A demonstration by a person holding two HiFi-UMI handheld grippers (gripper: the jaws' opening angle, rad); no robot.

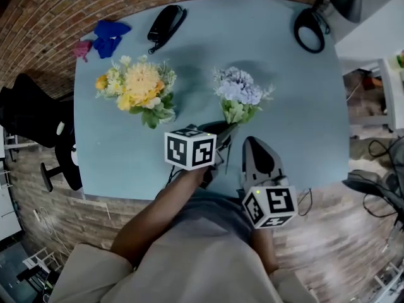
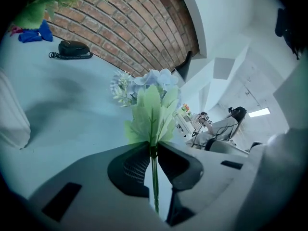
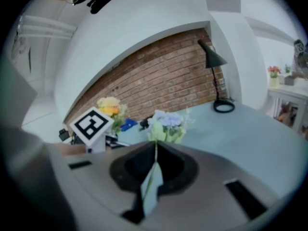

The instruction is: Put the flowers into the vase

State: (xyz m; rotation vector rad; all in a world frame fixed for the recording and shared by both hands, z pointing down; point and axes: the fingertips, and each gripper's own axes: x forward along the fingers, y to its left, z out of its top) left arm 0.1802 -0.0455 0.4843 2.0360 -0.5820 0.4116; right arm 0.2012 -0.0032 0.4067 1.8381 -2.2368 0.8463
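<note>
Left gripper (image 2: 154, 149) is clamped on the green stem of the blue flowers (image 1: 238, 90) — blooms at centre frame in head view, over the table (image 1: 303, 112). Right gripper (image 3: 155, 147) — I read its jaws as together, holding nothing (blue blooms show beyond its tips). Yellow bouquet (image 1: 140, 86) sits upper left.

Head view looks steeply down; both gripper views share blue flowers (image 2: 156, 78)

Two flower bunches are showing, a yellow bunch (image 1: 139, 87) and a blue bunch (image 1: 238, 88), over one bench (image 1: 303, 106). One phone (image 1: 165, 24), one lamp (image 1: 309, 29), one blue cloth (image 1: 108, 36) and one pink scrap (image 1: 82, 48) are sitting there. Two tools are showing: left tool (image 1: 228, 130), right tool (image 1: 252, 142).
</note>
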